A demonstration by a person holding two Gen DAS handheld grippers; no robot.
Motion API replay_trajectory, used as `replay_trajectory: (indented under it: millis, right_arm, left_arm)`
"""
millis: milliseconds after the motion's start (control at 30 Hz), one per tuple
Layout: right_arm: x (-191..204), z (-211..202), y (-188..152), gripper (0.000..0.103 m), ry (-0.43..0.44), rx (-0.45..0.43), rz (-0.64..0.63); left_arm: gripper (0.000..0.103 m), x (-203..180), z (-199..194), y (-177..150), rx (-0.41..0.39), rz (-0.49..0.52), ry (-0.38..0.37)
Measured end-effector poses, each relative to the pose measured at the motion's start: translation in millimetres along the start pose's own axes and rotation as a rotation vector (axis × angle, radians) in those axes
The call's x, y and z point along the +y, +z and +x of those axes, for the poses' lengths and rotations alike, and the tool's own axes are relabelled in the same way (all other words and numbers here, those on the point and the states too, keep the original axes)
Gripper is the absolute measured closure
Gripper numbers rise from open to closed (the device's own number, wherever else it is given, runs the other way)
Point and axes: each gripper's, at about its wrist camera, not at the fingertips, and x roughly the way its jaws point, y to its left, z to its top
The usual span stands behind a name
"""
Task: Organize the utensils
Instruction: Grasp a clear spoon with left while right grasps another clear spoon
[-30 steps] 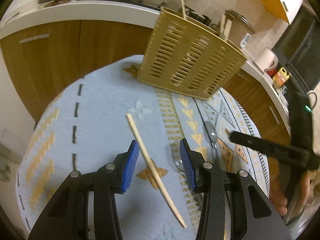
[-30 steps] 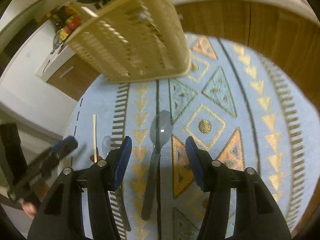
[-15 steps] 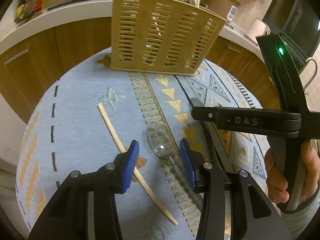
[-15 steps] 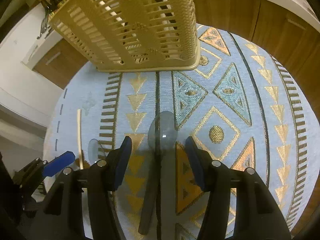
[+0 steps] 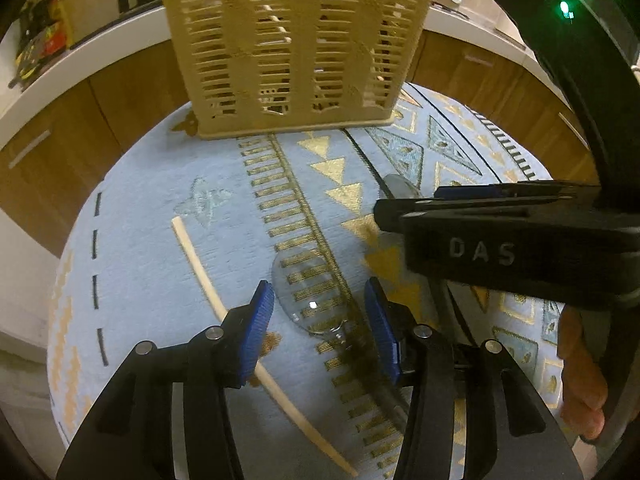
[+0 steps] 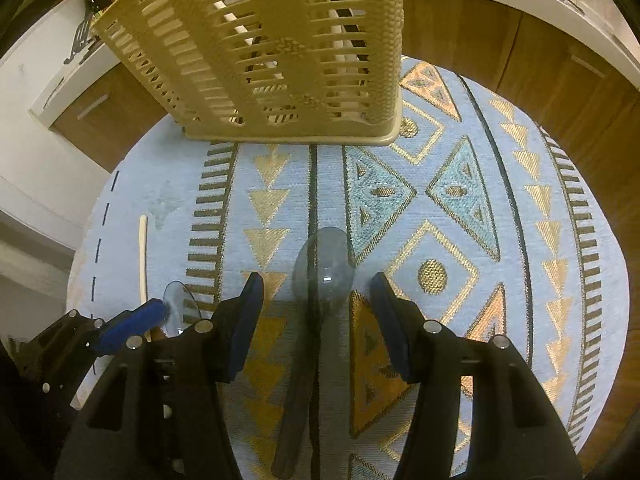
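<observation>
A clear spoon [image 5: 308, 296] lies on the patterned cloth, its bowl between the blue pads of my left gripper [image 5: 320, 320]. The jaws are opening and the pads stand clear of the spoon. A pale chopstick [image 5: 200, 272] lies slantwise just left of that gripper, passing under its left finger. In the right wrist view a larger grey spoon [image 6: 324, 268] lies lengthwise between the fingers of my right gripper [image 6: 318, 312], which is open and not touching it. A beige slotted utensil basket [image 6: 280, 52] stands at the far side of the table with sticks inside.
The round table [image 6: 540, 280] wears a light blue cloth with gold triangles. Wooden cabinets and a white counter ring it. The right gripper's body [image 5: 500, 240] and a hand [image 5: 580, 380] fill the right of the left wrist view.
My left gripper shifted from over the chopstick to over the clear spoon and its jaws widened. My right gripper moved in over the grey spoon's bowl. The basket looms larger in both views.
</observation>
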Motion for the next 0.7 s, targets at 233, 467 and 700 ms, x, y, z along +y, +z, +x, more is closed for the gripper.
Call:
replay_trajectory:
  millis: [233, 467, 700]
  right_arm:
    - [8.8, 2.1, -9.1, 0.060, -0.054, -0.038, -0.050]
    - [6.3, 1.9, -22.4, 0.075, -0.079, -0.060, -0.102]
    - [-32.0, -9.5, -31.2, 0.075, 0.056, -0.017, -0.053]
  left_arm:
    - [0.057, -1.6, 6.4, 1.2, -0.012, -0.011, 0.021]
    - [0.070, -6.7, 8.9, 1.8, -0.037, 0.020, 0.063]
    - [0.073, -5.3, 6.1, 1.7, -0.041, 0.087, -0.005]
